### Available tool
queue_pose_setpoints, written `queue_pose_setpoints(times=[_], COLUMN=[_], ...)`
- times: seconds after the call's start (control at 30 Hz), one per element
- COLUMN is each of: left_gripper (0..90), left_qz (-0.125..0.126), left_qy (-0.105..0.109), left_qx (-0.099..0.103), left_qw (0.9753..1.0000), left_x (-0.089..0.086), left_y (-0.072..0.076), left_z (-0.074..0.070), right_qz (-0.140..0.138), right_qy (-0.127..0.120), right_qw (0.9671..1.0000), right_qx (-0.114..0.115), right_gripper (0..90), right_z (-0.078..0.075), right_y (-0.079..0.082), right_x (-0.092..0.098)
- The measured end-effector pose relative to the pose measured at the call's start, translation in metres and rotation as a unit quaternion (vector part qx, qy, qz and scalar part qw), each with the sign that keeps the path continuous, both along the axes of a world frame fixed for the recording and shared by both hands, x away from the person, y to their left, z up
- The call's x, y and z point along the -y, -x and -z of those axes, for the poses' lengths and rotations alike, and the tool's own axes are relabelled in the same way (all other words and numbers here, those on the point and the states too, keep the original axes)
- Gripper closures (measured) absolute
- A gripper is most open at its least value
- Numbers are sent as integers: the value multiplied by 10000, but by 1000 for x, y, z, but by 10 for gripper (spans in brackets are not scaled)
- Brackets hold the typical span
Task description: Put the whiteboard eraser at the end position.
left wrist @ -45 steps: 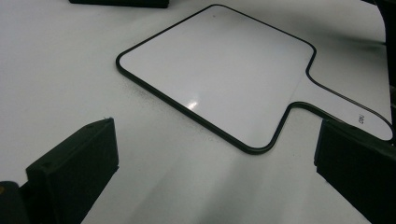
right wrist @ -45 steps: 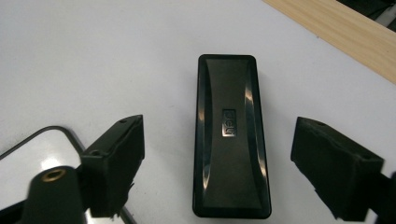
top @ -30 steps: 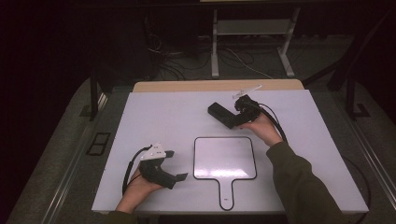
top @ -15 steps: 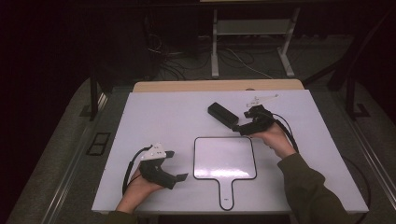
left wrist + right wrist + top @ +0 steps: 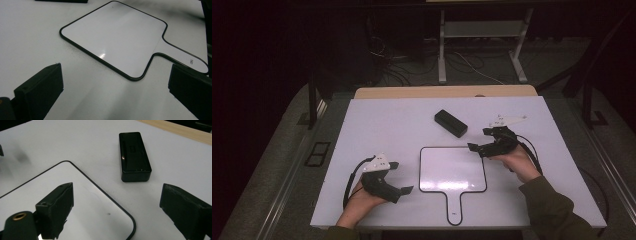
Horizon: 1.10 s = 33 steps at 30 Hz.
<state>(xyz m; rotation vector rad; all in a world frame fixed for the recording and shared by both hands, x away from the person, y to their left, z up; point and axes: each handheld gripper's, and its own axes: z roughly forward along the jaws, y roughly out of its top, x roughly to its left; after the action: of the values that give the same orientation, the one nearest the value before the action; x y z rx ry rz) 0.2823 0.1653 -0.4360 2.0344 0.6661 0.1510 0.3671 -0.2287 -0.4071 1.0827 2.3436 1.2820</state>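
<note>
On the near left part of the white table (image 5: 377, 125), at about seven o'clock from the middle of the top, I am holding my left gripper (image 5: 404, 189) low over the surface, its jaws standing wide apart with nothing between them and pointing toward three o'clock. Just beyond its tips, the paddle-shaped whiteboard (image 5: 453, 168) is lying flat near the table's middle, with its black rim all round and its short handle pointing to six o'clock, toward me; in the left gripper view the board (image 5: 117, 37) is sitting ahead of the jaws, apart from both, with the handle running off toward the right-hand jaw. Up at about twelve o'clock from the board, the black box (image 5: 451, 123) is resting on the table, well clear of the board's rim and turned at a slant. Over at about three o'clock, I am holding my right gripper (image 5: 472, 148) just beside the board's far right corner, pointing toward nine o'clock, its jaws spread and holding nothing. In the right gripper view one jaw is hanging over the board's rounded corner (image 5: 75, 215) and the other over bare table, with the box (image 5: 134, 156) lying ahead between them, untouched.
</note>
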Motion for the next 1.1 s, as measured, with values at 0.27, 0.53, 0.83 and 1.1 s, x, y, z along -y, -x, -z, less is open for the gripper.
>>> queue_pose_setpoints(times=[0.27,0.53,0.83,1.1], left_gripper=[0,0,0,0], left_qz=[7,12,-8,-29], left_qy=[-2,4,20,17], left_qx=[19,18,20,10], left_qw=[10000,10000,10000,10000], left_x=[0,0,-1,-1], left_y=[1,1,1,2], left_z=[0,0,-1,-1], right_qz=[137,213,387,294], right_qy=[-69,-97,-190,-146], right_qw=[9998,9995,9987,9992], right_qx=[111,214,284,215], right_gripper=[107,107,107,107], right_z=[2,7,11,21], right_y=[18,35,53,69], right_x=[10,18,35,41])
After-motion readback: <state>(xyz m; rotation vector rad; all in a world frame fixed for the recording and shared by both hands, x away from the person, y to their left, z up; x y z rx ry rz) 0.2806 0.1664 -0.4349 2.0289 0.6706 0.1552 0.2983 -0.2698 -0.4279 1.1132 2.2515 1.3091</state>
